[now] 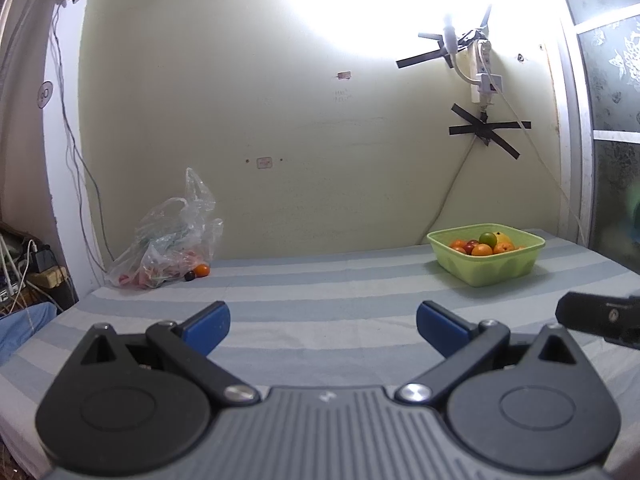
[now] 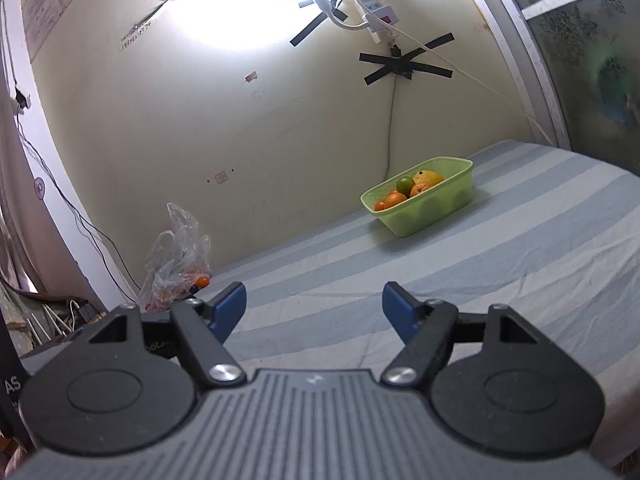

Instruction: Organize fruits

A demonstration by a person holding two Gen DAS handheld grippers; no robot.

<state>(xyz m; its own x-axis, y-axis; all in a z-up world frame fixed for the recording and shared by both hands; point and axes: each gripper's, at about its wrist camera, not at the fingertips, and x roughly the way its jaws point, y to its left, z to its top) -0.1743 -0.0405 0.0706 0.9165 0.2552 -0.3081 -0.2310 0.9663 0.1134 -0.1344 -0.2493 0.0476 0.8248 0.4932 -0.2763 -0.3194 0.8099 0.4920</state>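
Looking along your left gripper (image 1: pixel 323 322), you see a bed covered in soft cotton sheet (image 1: pixel 340 292) with broad grey-blue and pale stripes, lightly creased. At the far right sits a squarish lime-green plastic tub (image 1: pixel 486 258) with smooth, faintly fluted walls and a rolled rim; inside it lie round glossy fruits (image 1: pixel 482 246): several orange ones, a green one on top, a larger yellow one behind. Far left, against the matte cream wall, slumps a crinkled clear plastic bag (image 1: pixel 168 240) with reddish contents you cannot make out, and just beside its mouth rest a small orange fruit (image 1: pixel 202 269) and a dark round one (image 1: pixel 189 276), touching each other. Black tape crosses (image 1: pixel 486 130) pin a white power strip (image 1: pixel 482 72) and its cables to the wall. Your left gripper's blue-padded fingers stand spread wide, with nothing between them, above bare sheet. Your right gripper (image 2: pixel 314 310) is likewise parted, gripping nothing, well apart from both the tub (image 2: pixel 424 200) and the bag (image 2: pixel 176 256); its black edge shows at the right of the left view.
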